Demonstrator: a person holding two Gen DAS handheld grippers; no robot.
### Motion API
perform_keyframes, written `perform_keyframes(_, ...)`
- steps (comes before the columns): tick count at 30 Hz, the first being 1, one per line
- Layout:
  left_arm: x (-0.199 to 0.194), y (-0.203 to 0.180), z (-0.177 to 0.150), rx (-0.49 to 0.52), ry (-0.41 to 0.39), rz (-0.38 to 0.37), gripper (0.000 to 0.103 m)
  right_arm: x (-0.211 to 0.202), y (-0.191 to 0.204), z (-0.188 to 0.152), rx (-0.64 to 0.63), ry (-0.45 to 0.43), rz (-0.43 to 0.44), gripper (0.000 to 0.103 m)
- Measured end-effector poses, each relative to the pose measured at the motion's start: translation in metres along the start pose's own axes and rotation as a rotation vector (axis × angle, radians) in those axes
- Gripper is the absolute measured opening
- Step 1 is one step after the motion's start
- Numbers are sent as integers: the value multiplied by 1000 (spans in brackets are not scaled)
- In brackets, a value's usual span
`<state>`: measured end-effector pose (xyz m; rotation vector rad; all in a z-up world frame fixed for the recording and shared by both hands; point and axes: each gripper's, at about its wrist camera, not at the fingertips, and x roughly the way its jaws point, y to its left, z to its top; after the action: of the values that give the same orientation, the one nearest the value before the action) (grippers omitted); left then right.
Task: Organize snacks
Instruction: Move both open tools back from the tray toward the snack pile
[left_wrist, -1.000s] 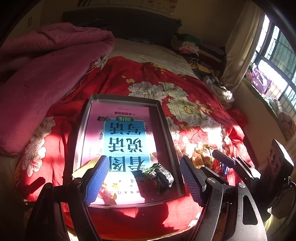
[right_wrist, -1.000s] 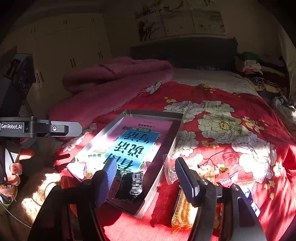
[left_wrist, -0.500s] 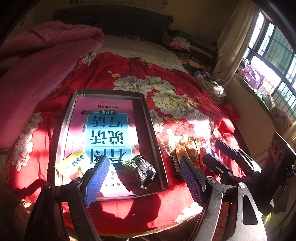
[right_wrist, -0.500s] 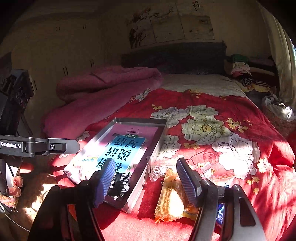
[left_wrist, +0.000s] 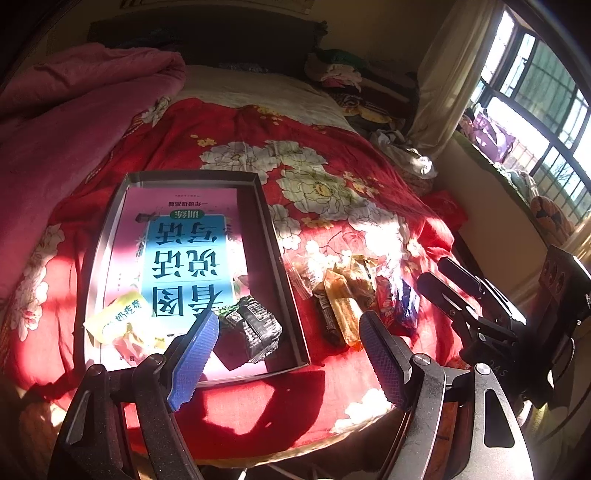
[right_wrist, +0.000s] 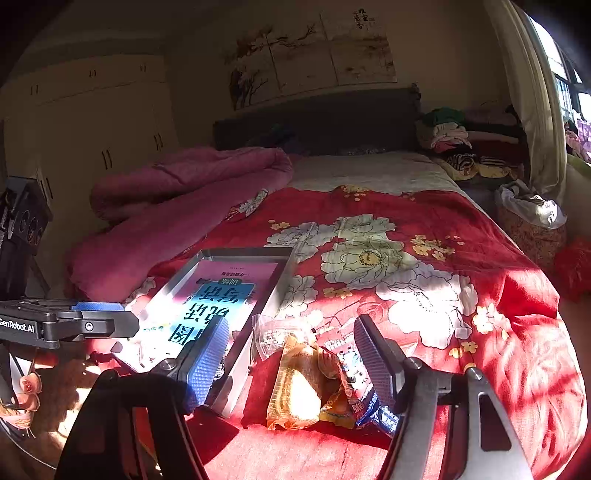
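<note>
A metal tray (left_wrist: 266, 229) lies on the red flowered bedspread, lined with a pink and blue book. A dark wrapped snack (left_wrist: 255, 328) and a yellow-green packet (left_wrist: 122, 317) lie at its near end. A pile of loose snacks (left_wrist: 351, 291) lies right of the tray; in the right wrist view it shows an orange packet (right_wrist: 295, 384) and a blue-red packet (right_wrist: 354, 373). My left gripper (left_wrist: 288, 354) is open and empty, above the tray's near right corner. My right gripper (right_wrist: 288, 354) is open and empty, right over the snack pile beside the tray (right_wrist: 280, 269).
A pink quilt (left_wrist: 66, 122) is heaped on the bed's left side. Folded clothes (right_wrist: 454, 136) lie near the dark headboard. A window (left_wrist: 535, 92) and curtain are on the right. The bed's near edge is just below both grippers.
Both grippers have pulled back and to the right, away from the tray. The right gripper now sits over the snack pile instead of over the dark snack in the tray.
</note>
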<state>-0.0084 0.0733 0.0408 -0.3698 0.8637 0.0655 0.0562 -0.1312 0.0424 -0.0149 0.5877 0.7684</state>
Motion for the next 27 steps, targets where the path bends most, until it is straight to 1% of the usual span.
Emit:
perform_keyframes(6,8,-19,-4,40,27,-21,80,1,-12,-3,29,28,-48,70)
perform_keyframes(10,15,-32,-8,72,50,-30,80,-1,-20,-5,53,34,-66,70)
perform_keyframes(16,25,-41,-11,90,75,-45,80,-4,-35,-11,100,56,-98,70)
perform_keyframes(27,44,-46,-7,89,109,-60,80,3,-81,-26,295,131,-168,70)
